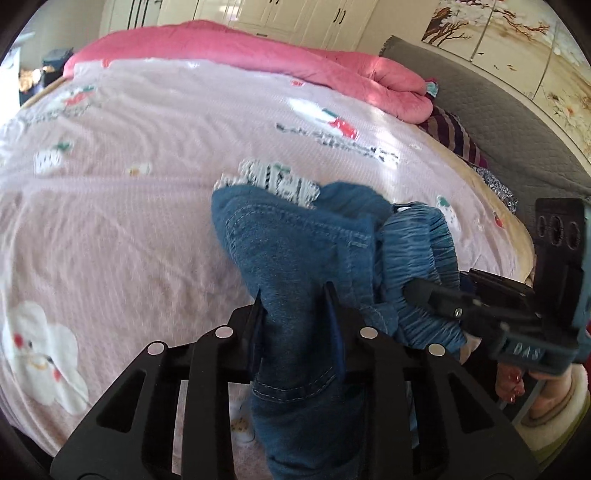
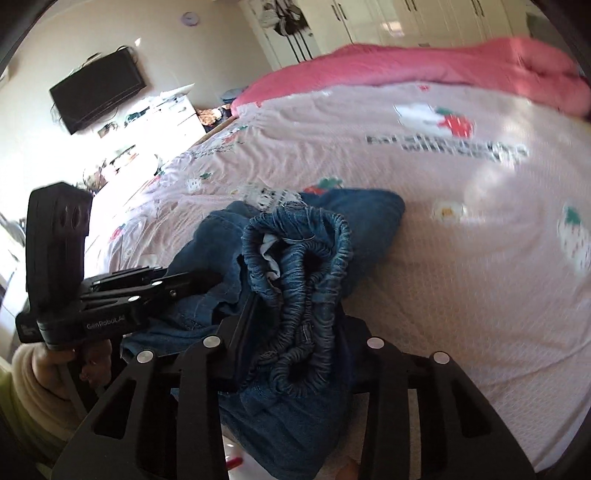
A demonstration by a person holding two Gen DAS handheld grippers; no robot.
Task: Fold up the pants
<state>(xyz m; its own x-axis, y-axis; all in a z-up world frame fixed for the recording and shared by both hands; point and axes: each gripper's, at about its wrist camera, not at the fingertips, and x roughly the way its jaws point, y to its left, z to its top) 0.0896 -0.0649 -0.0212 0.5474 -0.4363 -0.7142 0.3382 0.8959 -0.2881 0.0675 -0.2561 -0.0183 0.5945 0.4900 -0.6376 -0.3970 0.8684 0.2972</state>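
Blue denim pants point(image 1: 295, 243) with an elastic waistband point(image 1: 421, 251) hang bunched over the near edge of the bed. My left gripper point(image 1: 293, 295) is shut on a fold of the denim leg. My right gripper point(image 2: 295, 306) is shut on the gathered waistband point(image 2: 306, 258). The right gripper also shows in the left wrist view point(image 1: 413, 291), coming in from the right onto the waistband. The left gripper shows in the right wrist view point(image 2: 214, 278), coming in from the left onto the denim. Part of the pants point(image 2: 354, 210) lies on the sheet beyond.
A pale pink bed sheet point(image 1: 147, 221) with strawberry and cartoon prints covers the bed. A pink quilt point(image 1: 258, 51) lies along the far side. A grey headboard point(image 1: 498, 110) and striped cloth point(image 1: 450, 133) are at right. A wall TV point(image 2: 98, 88) and wardrobes point(image 2: 406, 18) stand beyond.
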